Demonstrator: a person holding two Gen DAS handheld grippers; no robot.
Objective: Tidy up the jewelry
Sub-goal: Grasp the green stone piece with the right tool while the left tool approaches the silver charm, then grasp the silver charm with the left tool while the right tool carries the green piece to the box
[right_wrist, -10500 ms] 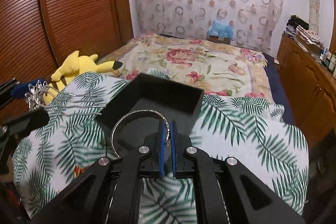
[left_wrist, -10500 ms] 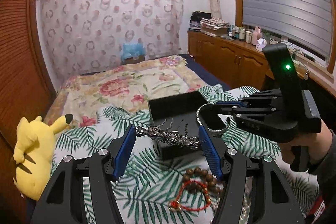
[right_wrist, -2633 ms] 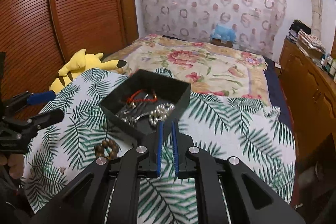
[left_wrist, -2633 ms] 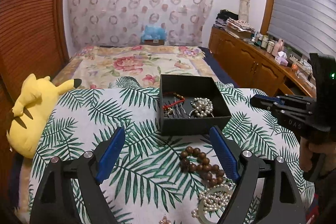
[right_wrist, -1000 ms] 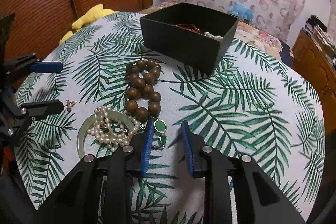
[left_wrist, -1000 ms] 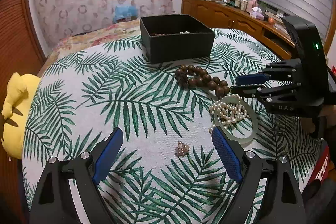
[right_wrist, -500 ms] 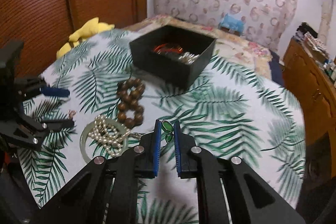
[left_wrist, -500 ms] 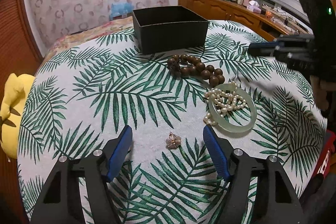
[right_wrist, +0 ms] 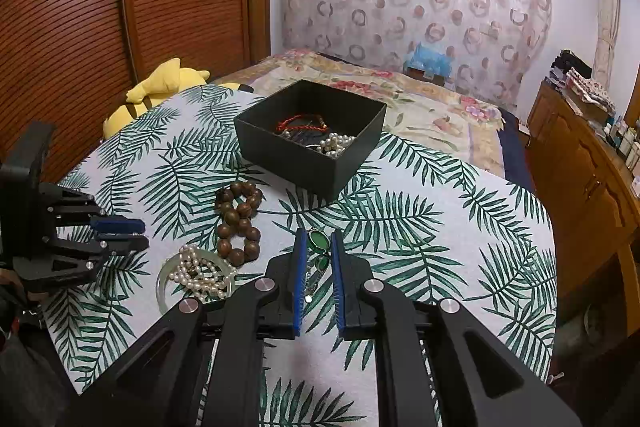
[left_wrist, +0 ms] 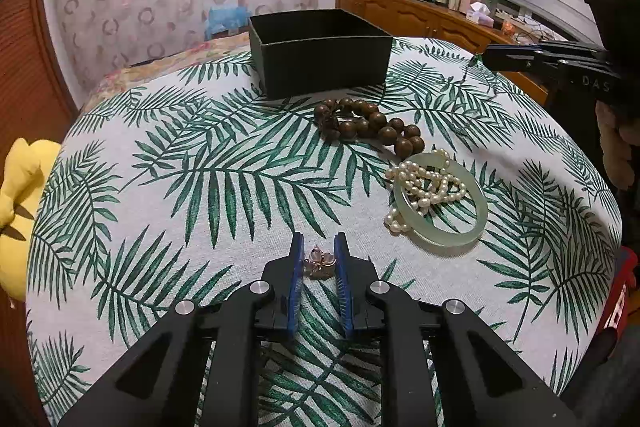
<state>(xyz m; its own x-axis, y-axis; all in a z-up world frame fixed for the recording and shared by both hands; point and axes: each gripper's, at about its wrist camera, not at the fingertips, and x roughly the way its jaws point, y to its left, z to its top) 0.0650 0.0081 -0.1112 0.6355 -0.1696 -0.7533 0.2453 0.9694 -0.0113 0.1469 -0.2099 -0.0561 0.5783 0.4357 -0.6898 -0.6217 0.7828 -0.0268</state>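
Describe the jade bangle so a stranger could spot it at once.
Start at the black box on the palm-print cloth. Come nearer, past the brown beads, to the jade bangle, lying flat with pearls draped over it. It is the only smooth, pale green ring.

Left wrist cam: sits behind the left tool [left_wrist: 318, 251], close above the surface [left_wrist: 208, 163], angled down, facing the black box [left_wrist: 320, 67] w/ curtain wall behind. Right wrist cam: behind the right tool [right_wrist: 318, 247], a bit higher, also angled down, facing the box [right_wrist: 312, 135] from the other side. Both share box, wooden beads [left_wrist: 368, 127] [right_wrist: 238, 223], pearls [left_wrist: 424, 187] [right_wrist: 198, 271] & see each other's tool.
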